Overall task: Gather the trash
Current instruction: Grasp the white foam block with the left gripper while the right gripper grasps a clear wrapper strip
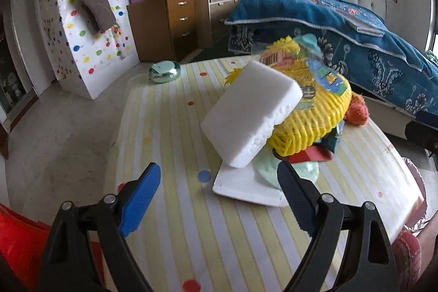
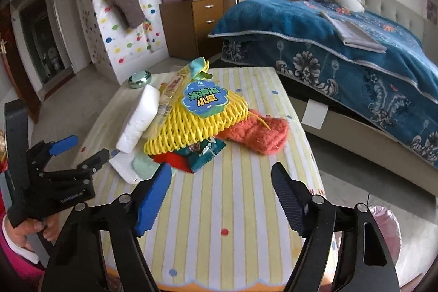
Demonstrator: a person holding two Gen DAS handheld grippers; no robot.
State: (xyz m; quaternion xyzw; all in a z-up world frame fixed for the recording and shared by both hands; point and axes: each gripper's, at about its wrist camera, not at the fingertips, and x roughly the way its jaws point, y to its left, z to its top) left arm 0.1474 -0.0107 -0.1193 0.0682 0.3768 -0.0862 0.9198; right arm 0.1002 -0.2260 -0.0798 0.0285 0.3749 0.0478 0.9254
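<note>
A heap of trash lies on the striped table (image 1: 169, 223) (image 2: 235, 210): a white foam block (image 1: 251, 114) (image 2: 138, 119), a yellow foam net with a blue label (image 1: 309, 111) (image 2: 202, 122), a flat white foam piece (image 1: 241, 185) (image 2: 123, 163), a pale green scrap (image 1: 309, 171) (image 2: 143, 164), red and teal wrappers (image 2: 197, 155) and an orange knitted piece (image 1: 356, 111) (image 2: 260, 133). My left gripper (image 1: 219, 179) (image 2: 82, 148) stands open just short of the flat foam piece, with nothing between its fingers. My right gripper (image 2: 221, 177) is open above bare table, short of the wrappers.
A shiny green round object (image 1: 164, 71) (image 2: 140, 79) sits at the table's far corner. A bed with a blue blanket (image 1: 356, 37) (image 2: 342, 45) stands to the right. A wooden drawer unit (image 1: 175, 23) and a dotted white panel (image 1: 82, 45) stand behind. Something red (image 1: 16, 242) lies at lower left.
</note>
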